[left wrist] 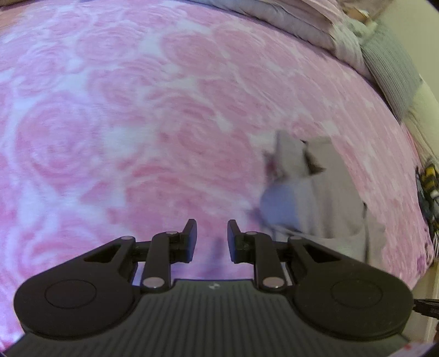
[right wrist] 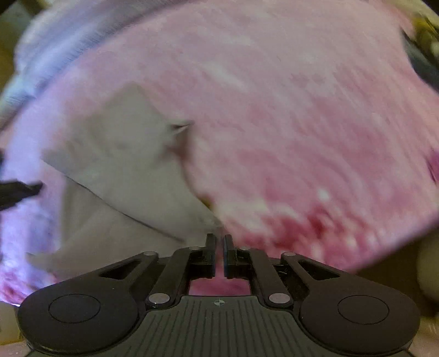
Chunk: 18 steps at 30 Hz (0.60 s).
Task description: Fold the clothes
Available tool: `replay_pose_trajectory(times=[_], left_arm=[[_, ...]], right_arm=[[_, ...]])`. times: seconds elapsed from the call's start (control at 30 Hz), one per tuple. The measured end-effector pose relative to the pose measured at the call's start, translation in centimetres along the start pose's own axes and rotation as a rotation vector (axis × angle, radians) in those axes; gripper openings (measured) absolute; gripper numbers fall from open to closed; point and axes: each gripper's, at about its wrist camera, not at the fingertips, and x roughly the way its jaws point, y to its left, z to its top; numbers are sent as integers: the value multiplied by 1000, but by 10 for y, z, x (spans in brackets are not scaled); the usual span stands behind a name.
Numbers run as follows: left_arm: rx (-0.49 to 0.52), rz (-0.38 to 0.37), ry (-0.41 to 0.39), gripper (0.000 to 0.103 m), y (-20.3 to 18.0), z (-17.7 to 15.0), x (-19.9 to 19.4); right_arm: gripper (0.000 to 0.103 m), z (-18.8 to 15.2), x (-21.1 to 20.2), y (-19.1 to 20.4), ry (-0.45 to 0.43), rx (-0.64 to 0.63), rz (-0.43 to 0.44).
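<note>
A pale grey garment [left wrist: 323,197] lies partly folded on the pink rose-patterned blanket [left wrist: 109,123], to the right of my left gripper [left wrist: 212,230]. That gripper is open, hovering over bare blanket with nothing between its fingers. In the blurred right wrist view the same garment [right wrist: 123,153] spreads to the left, and one corner runs down to the tips of my right gripper [right wrist: 218,239]. Its jaws are almost together and appear shut on that corner. A dark shape [right wrist: 19,189] pokes in at the left edge.
Folded pale bedding [left wrist: 315,24] and a grey ribbed pillow [left wrist: 389,66] lie along the bed's far right side. A yellow-and-black object [left wrist: 428,178] sits at the right edge. The blanket [right wrist: 301,123] stretches wide to the right of the garment.
</note>
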Motion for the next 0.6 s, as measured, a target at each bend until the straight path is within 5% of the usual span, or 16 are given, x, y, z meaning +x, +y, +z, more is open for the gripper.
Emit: replay_pose_trajectory(times=[0.07, 0.13, 0.27, 0.47, 0.5, 0.57, 0.6], left_arm=[[34, -20, 10, 18, -10, 3, 4], [66, -38, 14, 18, -17, 7, 5], [94, -47, 23, 19, -25, 13, 7], [95, -99, 30, 30, -33, 25, 11], [96, -112, 34, 30, -35, 26, 13], [109, -130, 47, 30, -41, 29, 18], [120, -139, 47, 28, -44, 31, 20]], right_arm=[[38, 5, 1, -2, -37, 42, -8], [52, 14, -4, -4, -117, 96, 53], [52, 36, 13, 14, -206, 67, 169], [52, 72, 65, 31, -233, 93, 174], [50, 74, 71, 28, -232, 130, 192], [0, 74, 71, 24, -264, 140, 212], [0, 73, 64, 27, -290, 106, 194]])
